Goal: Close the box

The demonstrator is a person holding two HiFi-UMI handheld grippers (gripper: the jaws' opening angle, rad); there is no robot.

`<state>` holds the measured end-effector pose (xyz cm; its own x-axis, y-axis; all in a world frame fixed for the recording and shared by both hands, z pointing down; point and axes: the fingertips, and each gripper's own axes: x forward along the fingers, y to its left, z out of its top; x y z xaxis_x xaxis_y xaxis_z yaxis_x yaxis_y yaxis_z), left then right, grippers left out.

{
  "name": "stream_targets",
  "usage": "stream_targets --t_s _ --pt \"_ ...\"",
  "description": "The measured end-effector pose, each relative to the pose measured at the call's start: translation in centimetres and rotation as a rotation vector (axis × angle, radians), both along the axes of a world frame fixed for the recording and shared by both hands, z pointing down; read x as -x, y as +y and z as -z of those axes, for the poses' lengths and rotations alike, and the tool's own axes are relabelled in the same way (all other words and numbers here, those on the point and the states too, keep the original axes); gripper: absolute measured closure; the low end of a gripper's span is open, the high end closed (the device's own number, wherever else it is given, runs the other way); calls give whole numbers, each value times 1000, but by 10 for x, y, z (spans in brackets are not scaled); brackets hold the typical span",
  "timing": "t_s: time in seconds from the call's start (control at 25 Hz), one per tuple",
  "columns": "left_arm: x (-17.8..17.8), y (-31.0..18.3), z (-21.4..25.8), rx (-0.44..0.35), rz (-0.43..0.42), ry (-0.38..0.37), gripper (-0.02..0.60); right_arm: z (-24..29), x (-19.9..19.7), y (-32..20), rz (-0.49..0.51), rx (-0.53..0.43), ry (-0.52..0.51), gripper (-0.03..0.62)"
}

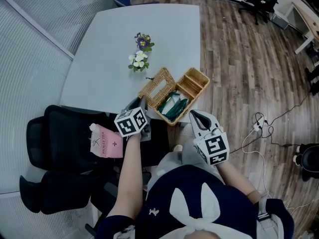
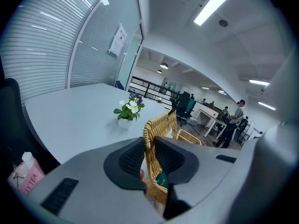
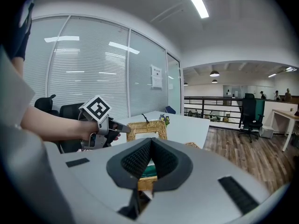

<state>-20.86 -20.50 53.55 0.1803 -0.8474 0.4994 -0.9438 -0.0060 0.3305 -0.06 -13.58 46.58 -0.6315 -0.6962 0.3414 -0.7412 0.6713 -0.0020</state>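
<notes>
Counting: one wicker box (image 1: pixel 198 79), one woven lid (image 1: pixel 155 85), two grippers.
Box: rectangular, honey-coloured weave, at the near edge of the white table (image 1: pixel 149 29); green contents (image 1: pixel 173 107) inside.
Left gripper (image 1: pixel 142 102): narrowly parted, clamped on the raised lid's rim.
Right gripper (image 1: pixel 192 115): jaws together, empty, just beside the box.
Flowers: one small white pot (image 2: pixel 124 122).

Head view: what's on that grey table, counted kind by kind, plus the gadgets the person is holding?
Wicker box, lid up: 1
Green item inside the box: 1
Pot of flowers: 1
Hand-held grippers: 2, the left gripper and the right gripper
Total: 5
</notes>
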Motion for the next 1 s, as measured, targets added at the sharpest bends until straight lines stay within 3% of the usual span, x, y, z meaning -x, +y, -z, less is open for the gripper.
stream_targets --t_s 0.28,1.0 --pt "-6 4 3 -8 -24 -99 502 -4 -4 1 -9 15 -2 589" --pt "-18 12 8 -27 -75 -195 505 -9 -7 5 -19 16 13 589"
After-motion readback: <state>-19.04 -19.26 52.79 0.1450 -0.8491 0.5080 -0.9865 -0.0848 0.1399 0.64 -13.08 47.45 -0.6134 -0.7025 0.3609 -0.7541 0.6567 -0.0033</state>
